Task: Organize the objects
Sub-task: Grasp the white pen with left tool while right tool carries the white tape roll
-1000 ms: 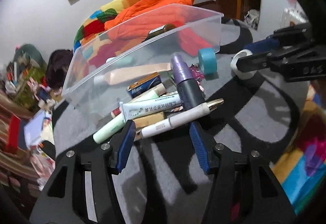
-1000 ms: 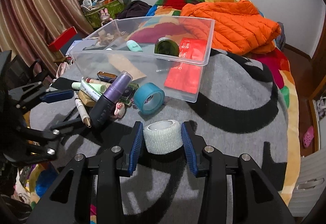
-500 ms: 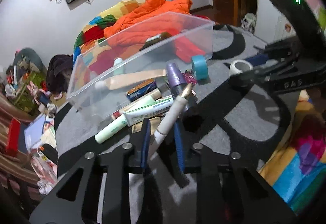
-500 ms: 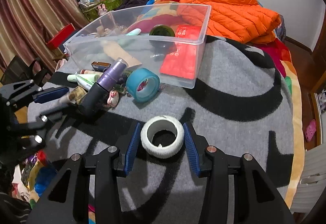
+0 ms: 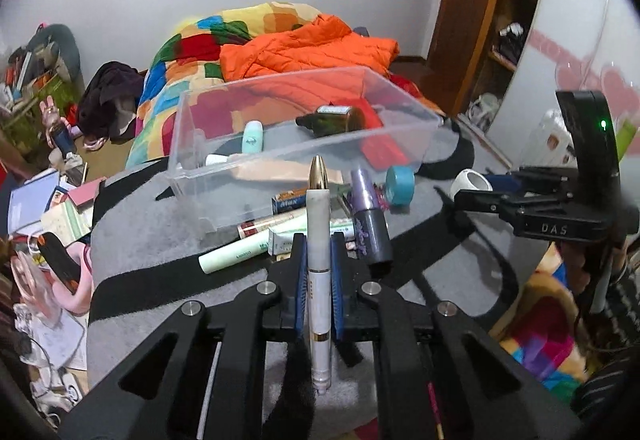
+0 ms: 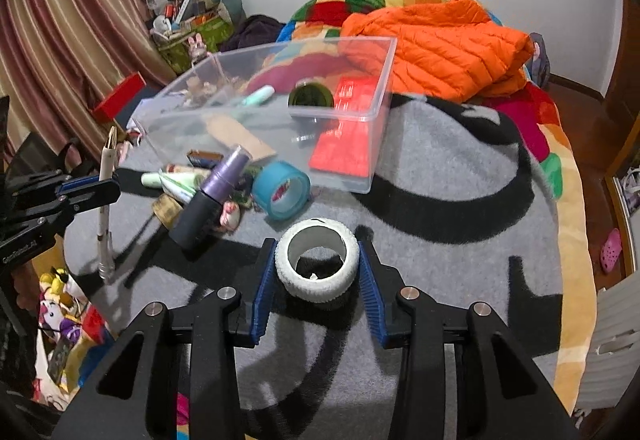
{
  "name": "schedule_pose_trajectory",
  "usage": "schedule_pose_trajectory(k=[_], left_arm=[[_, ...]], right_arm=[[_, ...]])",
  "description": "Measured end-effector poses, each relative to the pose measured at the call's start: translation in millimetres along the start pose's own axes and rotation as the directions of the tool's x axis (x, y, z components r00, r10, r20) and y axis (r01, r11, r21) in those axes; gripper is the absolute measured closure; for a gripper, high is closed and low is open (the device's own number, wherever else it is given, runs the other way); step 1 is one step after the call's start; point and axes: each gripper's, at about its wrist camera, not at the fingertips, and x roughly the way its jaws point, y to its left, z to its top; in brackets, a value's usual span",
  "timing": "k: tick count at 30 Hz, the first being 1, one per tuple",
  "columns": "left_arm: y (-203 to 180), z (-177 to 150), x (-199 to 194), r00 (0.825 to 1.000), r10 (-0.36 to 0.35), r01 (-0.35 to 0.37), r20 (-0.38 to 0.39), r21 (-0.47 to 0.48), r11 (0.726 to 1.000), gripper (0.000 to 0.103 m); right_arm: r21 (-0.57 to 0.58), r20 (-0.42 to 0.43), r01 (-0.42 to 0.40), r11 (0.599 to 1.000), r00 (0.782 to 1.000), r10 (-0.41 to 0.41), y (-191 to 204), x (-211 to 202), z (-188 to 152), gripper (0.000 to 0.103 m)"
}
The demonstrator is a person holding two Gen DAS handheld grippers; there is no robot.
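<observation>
My left gripper (image 5: 319,254) is clamped on one slim white pen (image 5: 318,240) with a gold bullet tip, raised clear of the gray fuzzy blanket (image 6: 460,200). Ahead sits one clear hard plastic bin (image 5: 304,128). My right gripper (image 6: 317,260) grasps one white, ribbed bandage roll (image 6: 318,265) between its blue pads, near the glossy teal tape roll (image 6: 282,190).

Two wrist fisheyes, angled down, close, sharing clear bin (image 5: 304,144) (image 6: 280,112)
</observation>
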Motion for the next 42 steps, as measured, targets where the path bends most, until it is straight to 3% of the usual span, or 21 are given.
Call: schedule_pose_trajectory(k=[9, 20, 32, 42], left_arm=[[23, 25, -24, 0.994, -0.05, 0.06, 0.099, -0.108, 0.992, 0.093], [37, 77, -51, 0.965, -0.064, 0.103, 0.253, -0.14, 0.985, 0.093], [52, 121, 14, 0.977, -0.039, 0.084, 0.211, -0.21, 0.974, 0.093], [58, 113, 81, 0.987, -0.128, 0.149, 0.091, -0.282, 0.948, 0.093]], right_arm=[[0.009, 0.084, -0.015, 1.0, 0.996, 0.015, 4, -16, 25, 0.067], [0.009, 0.166, 0.009, 1.0, 0.986, -0.01, 7, -19, 70, 0.067], [-0.014, 0.108, 0.081, 0.997, 0.991, -0.079, 13, 23, 97, 0.067], [-0.05, 0.049, 0.088, 0.995, 0.995, -0.086, 16, 48, 98, 0.067]])
